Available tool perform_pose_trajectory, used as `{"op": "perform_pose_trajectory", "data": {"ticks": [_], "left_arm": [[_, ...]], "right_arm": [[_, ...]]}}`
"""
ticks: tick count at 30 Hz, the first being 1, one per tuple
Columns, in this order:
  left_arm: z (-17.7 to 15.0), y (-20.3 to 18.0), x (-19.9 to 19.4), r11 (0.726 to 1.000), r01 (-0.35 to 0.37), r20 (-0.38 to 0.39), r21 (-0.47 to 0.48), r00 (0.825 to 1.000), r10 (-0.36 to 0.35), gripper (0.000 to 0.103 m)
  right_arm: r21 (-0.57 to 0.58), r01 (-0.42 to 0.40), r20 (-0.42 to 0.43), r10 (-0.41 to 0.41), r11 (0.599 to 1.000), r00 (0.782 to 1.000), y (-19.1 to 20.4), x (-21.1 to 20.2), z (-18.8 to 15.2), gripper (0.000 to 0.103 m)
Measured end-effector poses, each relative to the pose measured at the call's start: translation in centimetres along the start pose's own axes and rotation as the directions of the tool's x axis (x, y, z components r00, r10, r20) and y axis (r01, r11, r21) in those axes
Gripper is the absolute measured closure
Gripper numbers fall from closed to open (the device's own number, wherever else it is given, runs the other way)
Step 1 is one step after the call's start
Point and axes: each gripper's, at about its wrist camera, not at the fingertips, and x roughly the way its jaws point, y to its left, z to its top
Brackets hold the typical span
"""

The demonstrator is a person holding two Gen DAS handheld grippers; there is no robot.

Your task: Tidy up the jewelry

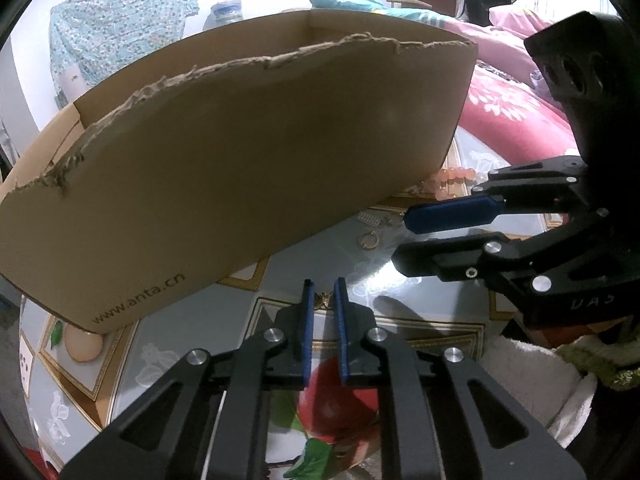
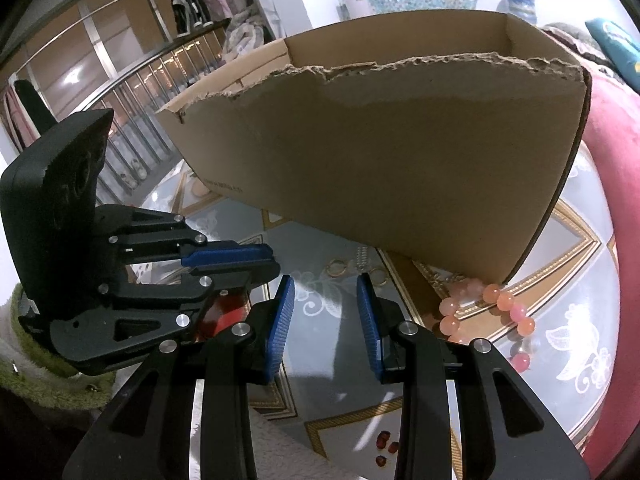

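Lying beyond right hand-held gripper [image 2: 325, 292], gold ring [image 2: 337, 267]

Left gripper [image 1: 324, 286]: matte black frame of slotted link arms with triangular cut-outs, joined by round silver pivot pins. Two narrow fingers carry ribbed blue pads [image 1: 307, 328]. Right gripper [image 2: 326, 288]: same black linkage and silver pins, with broader ribbed blue pads [image 2: 280, 320]. From the left wrist camera its body shows faint embossed lettering, partly unreadable, and a black housing with two round recesses. A fuzzy white and olive-green sleeve [image 1: 536, 376] appears behind it.
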Motion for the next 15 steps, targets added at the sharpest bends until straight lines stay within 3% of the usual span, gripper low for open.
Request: {"op": "perform_pose_trajectory", "data": {"ticks": [15], "left_arm": [[-0.41,0.19,-0.78,1.000,0.008,0.026,-0.016,1.000,-0.008,0.095]], "right_arm": [[-0.002,0.004,0.005,-0.004,1.000,1.000,-0.05,-0.09,0.03,0.071]]}}
